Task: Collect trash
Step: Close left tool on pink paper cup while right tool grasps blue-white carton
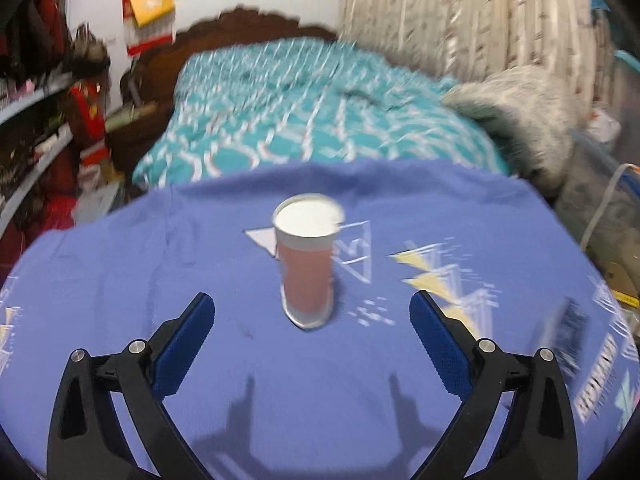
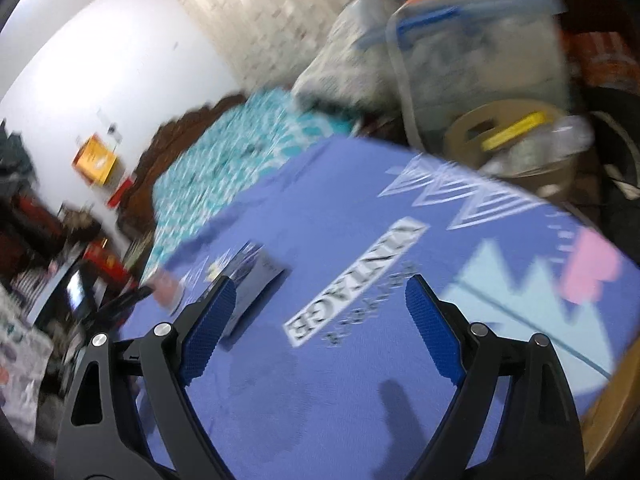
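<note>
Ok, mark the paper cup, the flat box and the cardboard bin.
paper cup (image 1: 306, 268), left wrist view, on its pink side wall.
flat box (image 2: 256, 280), right wrist view, on its top face.
cardboard bin (image 2: 472, 148), right wrist view, on its tan flap.

A cup (image 1: 307, 260) stands upright near the middle of a cloth-covered bench (image 1: 120, 280), ahead of and between the spread fingers (image 1: 188, 344) of the left gripper (image 1: 312, 308), not touching them. A flat packet (image 2: 256, 284) lies on the bench to the cup's right, just beyond the right gripper (image 2: 320, 296). A bed (image 1: 300, 112) lies behind the bench, shelves (image 1: 36, 128) to its left, a lidded bin (image 2: 480, 60) to its right.
</note>
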Tool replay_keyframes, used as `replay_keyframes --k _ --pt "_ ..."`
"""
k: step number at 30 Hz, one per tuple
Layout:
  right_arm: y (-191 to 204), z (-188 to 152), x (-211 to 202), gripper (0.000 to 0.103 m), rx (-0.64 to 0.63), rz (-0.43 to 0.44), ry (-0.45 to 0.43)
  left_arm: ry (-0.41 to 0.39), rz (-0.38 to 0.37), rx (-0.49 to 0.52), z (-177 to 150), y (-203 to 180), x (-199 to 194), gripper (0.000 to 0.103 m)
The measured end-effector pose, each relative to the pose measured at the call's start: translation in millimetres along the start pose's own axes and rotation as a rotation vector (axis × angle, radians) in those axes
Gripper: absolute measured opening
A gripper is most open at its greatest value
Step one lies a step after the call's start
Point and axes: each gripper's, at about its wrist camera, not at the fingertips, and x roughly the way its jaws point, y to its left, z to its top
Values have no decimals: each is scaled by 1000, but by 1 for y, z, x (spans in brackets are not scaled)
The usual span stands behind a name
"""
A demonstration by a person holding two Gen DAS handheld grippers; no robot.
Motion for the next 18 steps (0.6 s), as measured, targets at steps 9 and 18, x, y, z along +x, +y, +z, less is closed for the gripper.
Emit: replay_keyframes --k 9,18 --pt "55 12 118 90 -11 169 293 60 43 56 24 -8 60 46" --pt "109 -4 206 94 -124 83 392 74 -144 25 6 -9 23 30"
